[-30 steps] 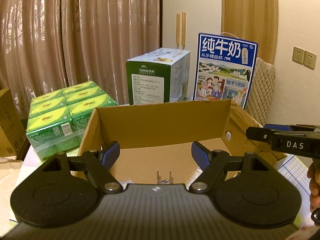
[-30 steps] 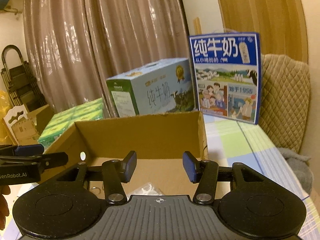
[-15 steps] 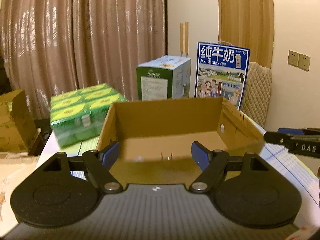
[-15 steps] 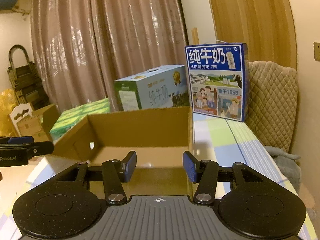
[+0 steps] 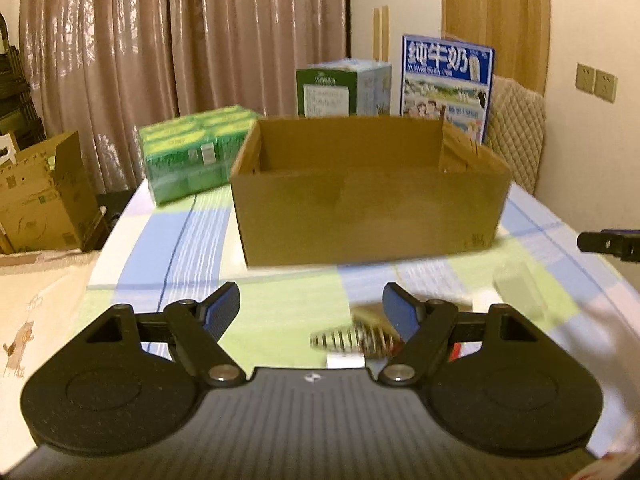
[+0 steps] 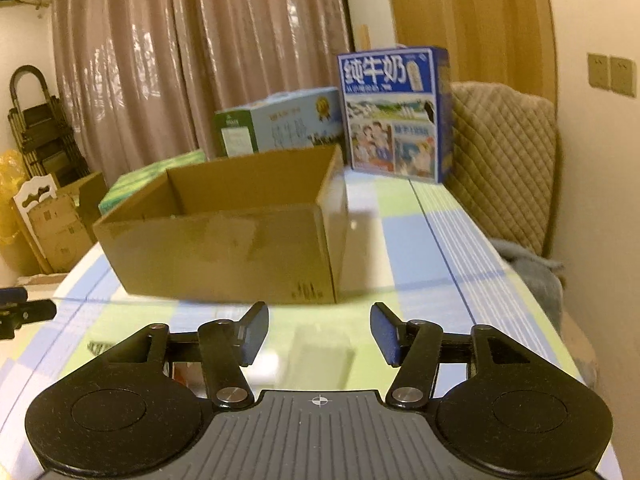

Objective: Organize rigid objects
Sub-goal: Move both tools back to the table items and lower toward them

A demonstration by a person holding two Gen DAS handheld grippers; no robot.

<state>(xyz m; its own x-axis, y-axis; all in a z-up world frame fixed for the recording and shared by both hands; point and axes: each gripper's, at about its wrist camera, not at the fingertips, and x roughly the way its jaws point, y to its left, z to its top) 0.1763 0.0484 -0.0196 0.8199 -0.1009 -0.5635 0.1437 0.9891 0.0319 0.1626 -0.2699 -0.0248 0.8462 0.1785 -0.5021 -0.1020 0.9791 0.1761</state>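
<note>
Evidently the step in hand is fetching the next loose piece for the cardboard box [image 5: 368, 208], which stands open on the checked worktop [image 5: 188, 248]. From the left wrist, the left tongs [image 5: 311, 309] stand wide and empty, pitched down toward the cloth, with a coiled metal spring [image 5: 354, 340] lying just below the right finger (blurred, so its exact shape is uncertain). A pale translucent block [image 5: 520, 288] lies off to the right, near the other tool's tip. The next move likely calls for lowering and centring over the spring.

From the right wrist, the right tongs [image 6: 319, 332] have just been opening and hold nothing; the same translucent block [image 6: 324, 360] lies beneath the gap, untouched. Closing squarely on it would follow.
</note>
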